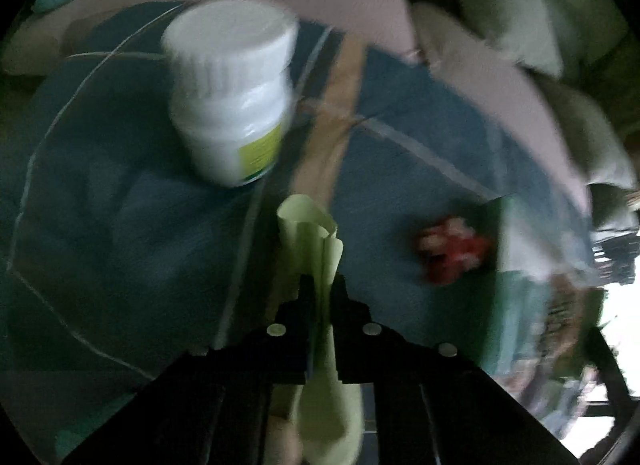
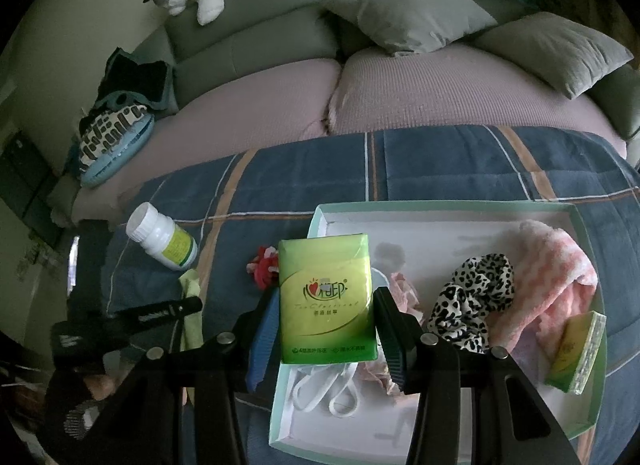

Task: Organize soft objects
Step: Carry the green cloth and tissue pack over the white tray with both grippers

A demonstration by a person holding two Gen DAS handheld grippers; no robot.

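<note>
Hovering your right tool [image 2: 326, 329], clamped on the green plastic tissue pack [image 2: 327, 301], over the shallow mint-rimmed box [image 2: 440, 207], you risk dropping it short onto the blue plaid blanket [image 2: 440, 161], while your left tool [image 1: 322, 289] pinches a pale green cloth [image 1: 310, 233] that could slip.

The whole left wrist view is smeared by motion. The white bottle [image 1: 232, 93] at eleven o'clock has a label too blurred to read, and the red-and-white thing [image 1: 452, 251] at three o'clock is a smudge whose kind cannot be told. The pale green cloth [image 1: 316, 249] runs down between the left claw [image 1: 320, 289] and out of sight below.

In the right wrist view, the green tissue pack [image 2: 328, 301] hides the tray [image 2: 440, 207] wall behind it. The white straps [image 2: 324, 389] at six o'clock vanish under that pack. The leopard-print fabric [image 2: 476, 297] covers part of the pink towel [image 2: 556, 277]. The second green pack [image 2: 576, 357] shows print too small to read.
</note>
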